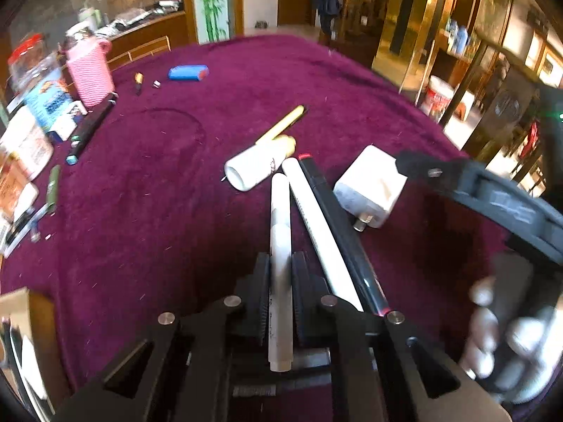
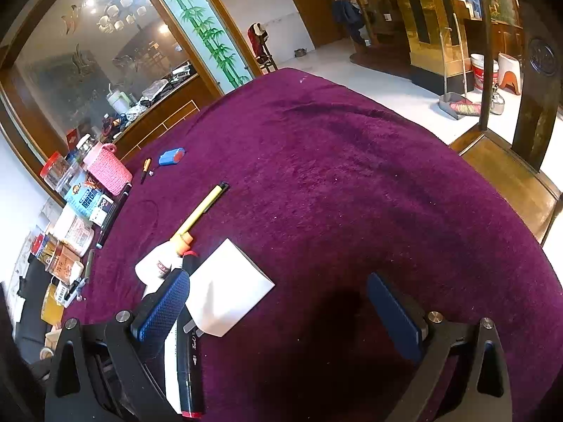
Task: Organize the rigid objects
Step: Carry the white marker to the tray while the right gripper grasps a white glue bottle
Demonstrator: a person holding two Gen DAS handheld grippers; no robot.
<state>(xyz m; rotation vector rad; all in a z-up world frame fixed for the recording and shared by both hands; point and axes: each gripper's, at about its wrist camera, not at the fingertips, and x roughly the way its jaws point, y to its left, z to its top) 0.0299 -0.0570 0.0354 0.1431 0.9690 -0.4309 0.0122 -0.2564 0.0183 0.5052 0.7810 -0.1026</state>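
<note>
My left gripper (image 1: 280,267) is shut on a white marker (image 1: 280,232) that points away over the purple tablecloth (image 1: 147,190). Right of it lie a second white pen (image 1: 316,225) and a black marker (image 1: 337,225) with red ends. Beyond them are a white tube (image 1: 257,167), a yellow pen (image 1: 281,125) and a white charger block (image 1: 369,186). My right gripper (image 2: 281,299) is open, with the charger block (image 2: 228,288) between its fingers near the left one; the black marker (image 2: 188,362) lies under that left finger (image 2: 163,311). The right gripper also shows in the left wrist view (image 1: 492,193).
A pink woven basket (image 1: 89,70), boxes and jars line the table's left edge. A blue case (image 1: 188,72), a small pen (image 1: 138,82) and a dark marker (image 1: 89,128) lie at the far left. A wooden chair (image 2: 510,172) stands at the right.
</note>
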